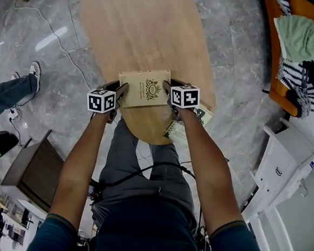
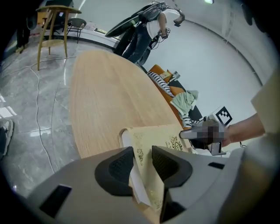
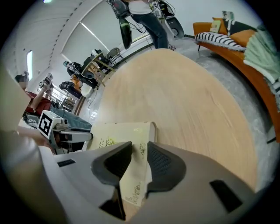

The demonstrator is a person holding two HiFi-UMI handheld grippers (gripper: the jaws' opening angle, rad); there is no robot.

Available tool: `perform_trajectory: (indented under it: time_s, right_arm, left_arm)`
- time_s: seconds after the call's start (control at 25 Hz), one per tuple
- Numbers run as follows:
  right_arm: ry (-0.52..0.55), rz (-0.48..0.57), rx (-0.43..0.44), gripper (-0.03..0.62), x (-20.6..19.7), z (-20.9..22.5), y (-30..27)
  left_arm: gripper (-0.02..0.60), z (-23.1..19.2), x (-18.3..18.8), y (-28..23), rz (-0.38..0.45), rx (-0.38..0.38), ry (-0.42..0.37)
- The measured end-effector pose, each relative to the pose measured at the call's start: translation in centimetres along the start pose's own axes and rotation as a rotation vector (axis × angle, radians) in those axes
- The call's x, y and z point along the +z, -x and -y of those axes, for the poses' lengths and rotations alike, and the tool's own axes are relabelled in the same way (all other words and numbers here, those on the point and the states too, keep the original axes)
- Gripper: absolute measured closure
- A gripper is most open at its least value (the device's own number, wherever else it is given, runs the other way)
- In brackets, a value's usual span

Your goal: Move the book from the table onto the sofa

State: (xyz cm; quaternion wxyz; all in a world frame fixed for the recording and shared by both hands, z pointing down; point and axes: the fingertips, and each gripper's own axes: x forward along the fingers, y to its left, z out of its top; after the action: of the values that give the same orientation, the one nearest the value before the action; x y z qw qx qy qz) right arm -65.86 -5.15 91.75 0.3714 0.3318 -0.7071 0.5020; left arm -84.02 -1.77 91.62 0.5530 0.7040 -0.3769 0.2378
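Book position: the book [image 1: 145, 88] lies flat on the near, narrow end of the table [image 1: 143, 24], straight in front of the person and between the two hands.
Long axis: it runs side to side across the person, so one short side edge faces each tool. The rounded spine appears to face away from the person.
Left tool: the left tool [image 2: 142, 162] stands spread, with the book's left edge between its pads. I see no pad pressing on the cover, so I judge it not yet gripped.
Right tool: the right tool [image 3: 139, 159] is likewise spread, with the right edge of the book in the gap between its pads.
Nearer hand: neither, since both sit level with each other at opposite edges of the book.
Arm pose: both forearms reach forward and slant down, the marker cubes turned up toward the head camera.
Target direction: the sofa [image 1: 275, 85] lies to the person's right, well apart from the table across open floor, so the right hand is the nearer to it.
Coming move: probably closing both tools on the edges, then lifting and carrying rightward.
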Motion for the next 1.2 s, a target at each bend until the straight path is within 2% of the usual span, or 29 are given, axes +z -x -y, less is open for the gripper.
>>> perform_trajectory:
  time_s: [0.12,0.44,0.84,1.2]
  right_arm:
    - [0.012,0.006,-0.019,0.477,0.3,-0.5,1.0]
    - [0.138,0.175,-0.052,0.491,3.1,-3.5,6.4]
    - [0.233,0.42,-0.058,0.493,6.5,-8.6,17.7]
    - [0.347,0.646,-0.064,0.493,9.7,-12.1,30.7]
  left_arm:
    - [0.448,0.4,0.4,0.6,0.012,0.02,-0.004]
    - [0.457,3.5,3.1,5.2,0.163,0.078,-0.049]
    - [0.457,11.5,8.2,14.1,0.339,0.076,-0.216]
    - [0.457,21.7,12.9,22.2,0.523,0.065,-0.363]
